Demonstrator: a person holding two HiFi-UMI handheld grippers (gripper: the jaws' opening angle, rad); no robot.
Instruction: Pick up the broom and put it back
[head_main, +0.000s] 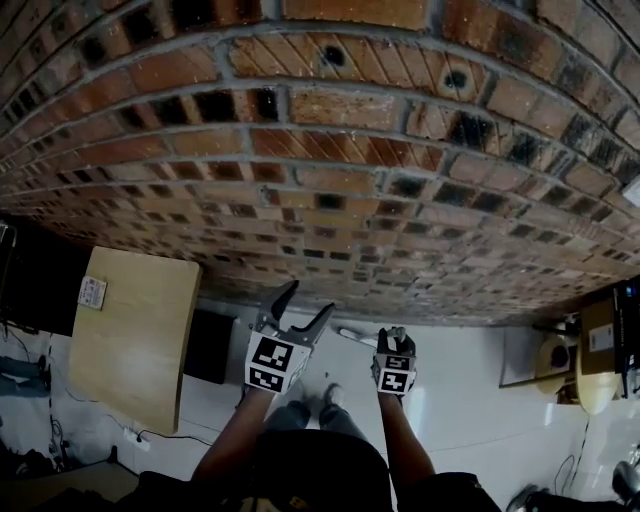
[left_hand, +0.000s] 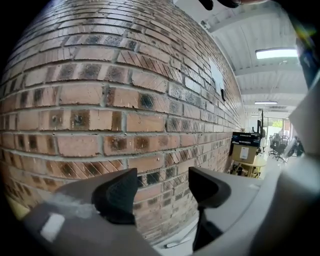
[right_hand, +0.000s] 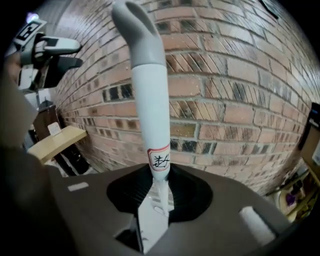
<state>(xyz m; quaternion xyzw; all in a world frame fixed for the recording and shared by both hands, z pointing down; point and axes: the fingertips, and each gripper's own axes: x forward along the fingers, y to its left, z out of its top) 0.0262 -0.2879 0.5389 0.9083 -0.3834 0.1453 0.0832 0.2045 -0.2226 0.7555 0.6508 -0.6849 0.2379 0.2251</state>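
Left gripper (head_main: 300, 312): lower centre of the head view, fingers (left_hand: 120, 192) wide apart, only the brick wall (left_hand: 100, 100) showing between them.
Right gripper (right_hand: 157, 195): fingers clamped narrowly on the broom.
Broom (right_hand: 150, 100): white handle with a grey tip, rising through the centre of the right gripper view.
Desk (head_main: 130, 340): wooden, lower left of the head view.

The broom (right_hand: 149, 115), its white handle grey-tipped with a red-edged label, stood upright, clamped in the jaws of the right gripper (right_hand: 156, 197).
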